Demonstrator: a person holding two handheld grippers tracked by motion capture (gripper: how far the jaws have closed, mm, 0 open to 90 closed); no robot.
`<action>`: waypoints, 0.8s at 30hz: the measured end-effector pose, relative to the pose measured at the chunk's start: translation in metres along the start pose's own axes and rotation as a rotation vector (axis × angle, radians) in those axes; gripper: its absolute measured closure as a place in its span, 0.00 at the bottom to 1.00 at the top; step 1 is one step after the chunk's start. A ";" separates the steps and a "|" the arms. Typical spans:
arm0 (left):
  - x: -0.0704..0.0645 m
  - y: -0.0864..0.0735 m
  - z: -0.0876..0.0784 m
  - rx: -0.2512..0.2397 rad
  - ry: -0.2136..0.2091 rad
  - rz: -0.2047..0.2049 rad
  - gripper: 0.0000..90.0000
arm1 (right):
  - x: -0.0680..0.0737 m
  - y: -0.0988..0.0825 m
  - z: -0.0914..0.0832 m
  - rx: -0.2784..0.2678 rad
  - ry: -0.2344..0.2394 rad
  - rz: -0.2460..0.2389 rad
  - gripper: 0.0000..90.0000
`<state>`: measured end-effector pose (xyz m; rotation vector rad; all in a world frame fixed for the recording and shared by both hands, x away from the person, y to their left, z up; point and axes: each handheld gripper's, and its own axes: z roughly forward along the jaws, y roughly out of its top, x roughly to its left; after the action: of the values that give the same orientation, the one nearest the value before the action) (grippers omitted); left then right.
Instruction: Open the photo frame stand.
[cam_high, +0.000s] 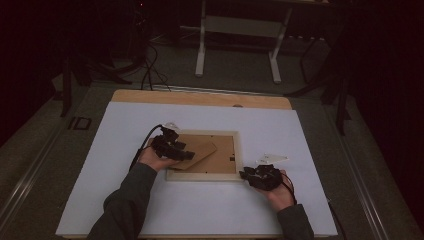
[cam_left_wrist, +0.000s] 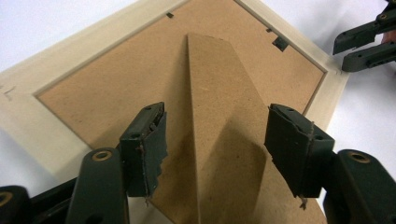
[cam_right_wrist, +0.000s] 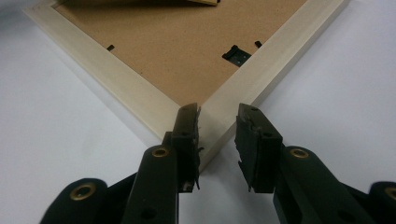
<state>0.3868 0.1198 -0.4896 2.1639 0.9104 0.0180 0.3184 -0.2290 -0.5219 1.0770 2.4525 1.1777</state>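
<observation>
A pale wooden picture frame (cam_high: 202, 175) lies face down on the white sheet, its brown backing board (cam_high: 226, 150) facing up. A brown fold-out stand (cam_high: 200, 153) rises from the backing. My left gripper (cam_high: 183, 151) hovers over the frame's left part. In the left gripper view it (cam_left_wrist: 217, 116) is open, with the stand (cam_left_wrist: 219, 88) between its jaws and untouched by the pads. My right gripper (cam_high: 246, 174) is at the frame's near right corner. In the right gripper view it (cam_right_wrist: 218, 112) is open, its jaws straddling the frame's corner (cam_right_wrist: 219, 126).
The white sheet (cam_high: 150, 210) covers a wooden table (cam_high: 200, 98). A small black hanger clip (cam_right_wrist: 236, 54) sits on the backing near the right gripper's corner. On the dark floor behind stand a white metal stand (cam_high: 240, 30) and cables (cam_high: 150, 70).
</observation>
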 end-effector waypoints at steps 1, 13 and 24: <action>0.000 0.001 0.001 0.006 -0.002 0.005 0.42 | 0.000 0.000 0.000 0.001 0.000 -0.002 0.77; -0.001 0.004 0.015 0.038 -0.051 0.006 0.40 | 0.000 0.000 0.000 0.002 0.001 -0.001 0.76; -0.004 0.004 0.025 0.095 -0.060 0.027 0.40 | 0.001 0.000 0.000 0.003 0.000 -0.006 0.76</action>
<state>0.3928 0.0994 -0.5034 2.2518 0.8637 -0.0785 0.3177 -0.2284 -0.5224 1.0703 2.4563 1.1728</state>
